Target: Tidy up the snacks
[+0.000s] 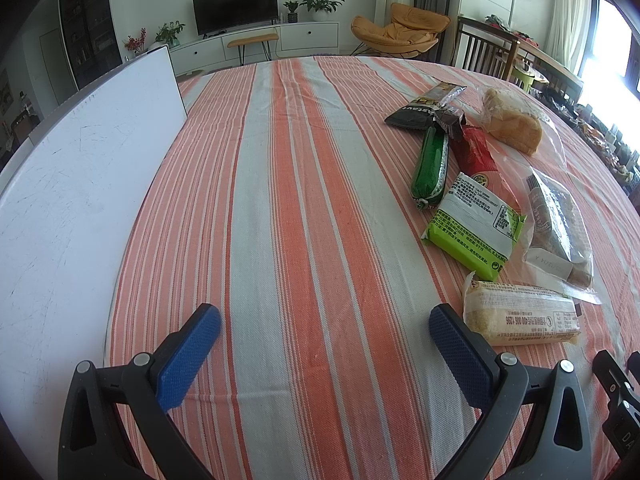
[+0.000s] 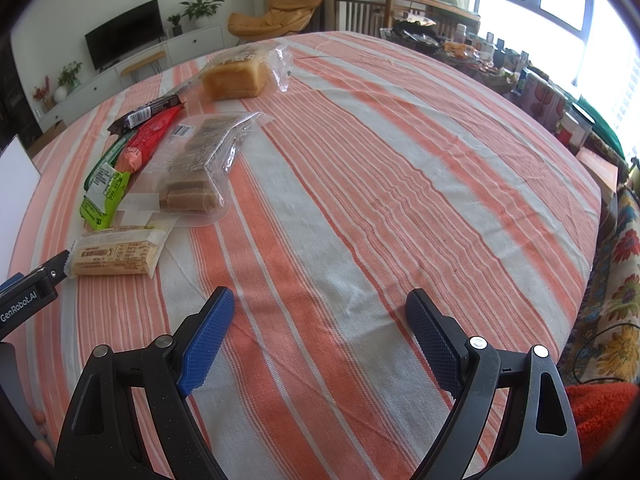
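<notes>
1. Your left gripper hangs low over the striped cloth, jaws spread wide, holding nothing.
2. Your right gripper is likewise wide open and empty, well apart from the snacks.
3. The beige cracker pack lies just beside the left gripper's right finger; the left hand is nearer.
4. Its long axis runs crosswise to your fingers, crimped end pointing toward the claw.

White board cut by left edge; red packet partly covered; label print illegible.
</notes>
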The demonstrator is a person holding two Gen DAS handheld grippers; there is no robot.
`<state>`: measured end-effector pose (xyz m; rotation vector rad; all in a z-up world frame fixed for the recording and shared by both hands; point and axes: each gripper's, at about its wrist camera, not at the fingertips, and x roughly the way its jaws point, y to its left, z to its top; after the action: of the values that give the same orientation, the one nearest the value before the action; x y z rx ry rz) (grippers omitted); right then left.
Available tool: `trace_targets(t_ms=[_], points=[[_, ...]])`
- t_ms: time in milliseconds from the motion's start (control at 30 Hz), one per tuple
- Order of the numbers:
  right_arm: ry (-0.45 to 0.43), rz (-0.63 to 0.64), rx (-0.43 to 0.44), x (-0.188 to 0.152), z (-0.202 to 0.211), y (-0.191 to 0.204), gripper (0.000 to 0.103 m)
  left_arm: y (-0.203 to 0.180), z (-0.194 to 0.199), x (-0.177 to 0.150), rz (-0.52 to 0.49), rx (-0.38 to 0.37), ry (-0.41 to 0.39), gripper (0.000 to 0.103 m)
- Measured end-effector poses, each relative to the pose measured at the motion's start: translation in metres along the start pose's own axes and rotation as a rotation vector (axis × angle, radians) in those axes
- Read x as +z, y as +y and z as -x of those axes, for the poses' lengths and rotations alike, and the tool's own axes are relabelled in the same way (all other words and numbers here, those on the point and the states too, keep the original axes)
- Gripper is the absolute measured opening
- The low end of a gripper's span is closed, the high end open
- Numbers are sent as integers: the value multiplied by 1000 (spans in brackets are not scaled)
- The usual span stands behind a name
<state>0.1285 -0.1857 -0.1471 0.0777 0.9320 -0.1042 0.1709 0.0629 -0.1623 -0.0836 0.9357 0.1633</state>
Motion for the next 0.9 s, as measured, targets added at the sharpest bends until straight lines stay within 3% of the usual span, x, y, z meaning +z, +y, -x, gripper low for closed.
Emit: trace_targets(t_ms=[733,900], points=[[0,2,1,0,0,0,90,-2,-3,3,11,10,3,103],[0,1,1,0,0,0,90,5,9,-7,-27,-23,102,103]])
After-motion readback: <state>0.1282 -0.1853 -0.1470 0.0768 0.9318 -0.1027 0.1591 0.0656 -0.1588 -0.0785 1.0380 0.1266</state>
